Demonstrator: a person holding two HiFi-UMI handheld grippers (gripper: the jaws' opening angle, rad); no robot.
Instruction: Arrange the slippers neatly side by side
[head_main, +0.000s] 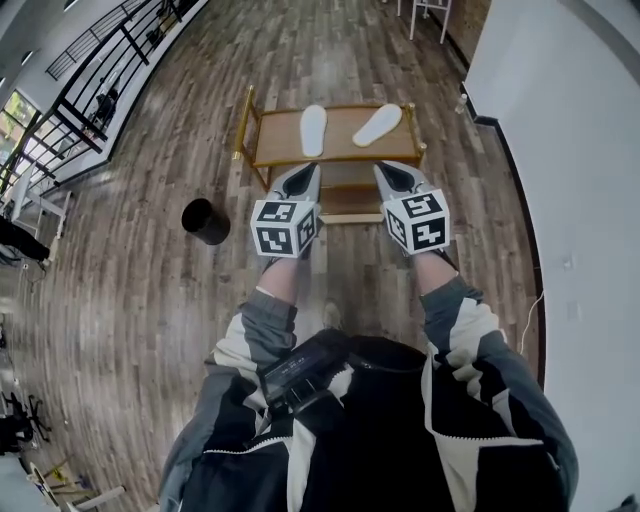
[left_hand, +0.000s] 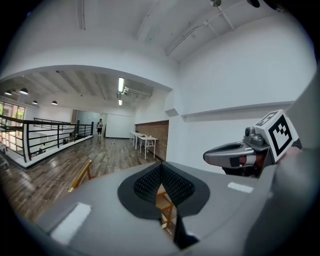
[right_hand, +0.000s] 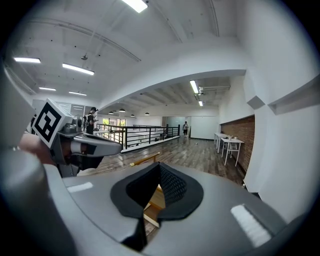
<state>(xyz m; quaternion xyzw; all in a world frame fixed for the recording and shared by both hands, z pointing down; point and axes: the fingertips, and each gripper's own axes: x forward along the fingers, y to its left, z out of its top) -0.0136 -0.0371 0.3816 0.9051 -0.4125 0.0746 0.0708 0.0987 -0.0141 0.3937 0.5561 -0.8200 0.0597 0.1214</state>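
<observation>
Left gripper (head_main: 312, 170): clenched on nothing, held out on a stretched forearm, its tip at the front edge of the rack (head_main: 268, 152).
Right gripper (head_main: 382, 172): likewise clenched and empty, held alongside, pointed the same way.
Straight slipper (head_main: 313, 130): laid mid-top of the rack.
Slanted slipper (head_main: 378, 124): laid apart from it, angled toward the right back corner.

rack's lower shelf (head_main: 350, 200) is mostly hidden (behind left gripper (head_main: 312, 168) and right gripper (head_main: 383, 168)).

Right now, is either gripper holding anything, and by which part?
Nothing is held. The left gripper and the right gripper both have shut, empty jaws, apart from the slippers on the table.
</observation>
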